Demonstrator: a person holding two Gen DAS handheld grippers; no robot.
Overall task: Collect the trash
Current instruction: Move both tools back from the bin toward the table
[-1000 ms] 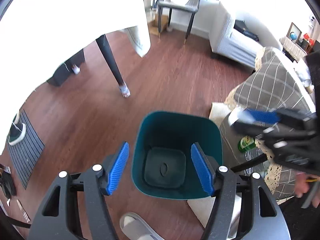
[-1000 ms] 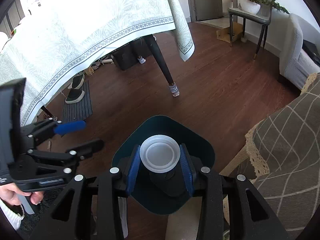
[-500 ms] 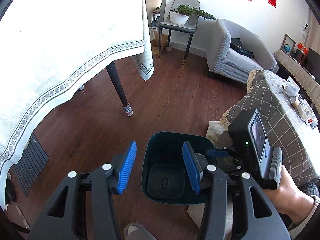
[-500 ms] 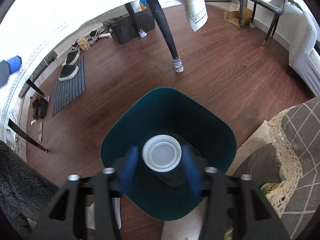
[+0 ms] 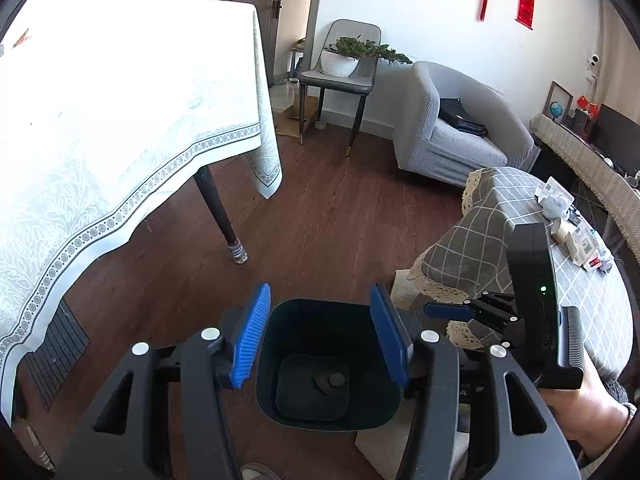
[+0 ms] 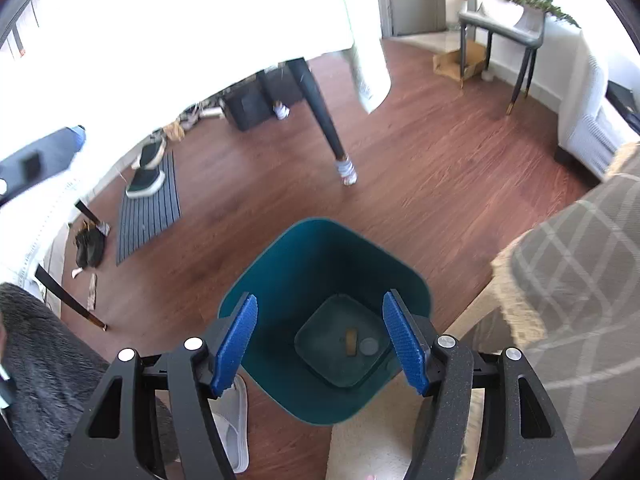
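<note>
A dark teal trash bin (image 6: 280, 264) stands on the wood floor and also shows in the left wrist view (image 5: 276, 360). On its bottom lie a small round piece (image 6: 368, 346) and a tan strip (image 6: 350, 343). My right gripper (image 6: 322, 344) is open and empty, right above the bin's mouth. My left gripper (image 5: 320, 338) is open and empty too, higher above the bin. The right gripper's body (image 5: 536, 312) shows at the right of the left wrist view.
A dining table with a white cloth (image 5: 120, 120) stands at the left, one leg (image 6: 324, 124) near the bin. A low table with a checked cloth (image 5: 500, 232) holding small items is at the right. A grey armchair (image 5: 456, 136), a slipper (image 6: 234, 416) and a mat (image 6: 148, 208) are around.
The right gripper has opened and let go of the white cup it held over the bin; the cup is gone from view. The left gripper has risen and tilted up.
</note>
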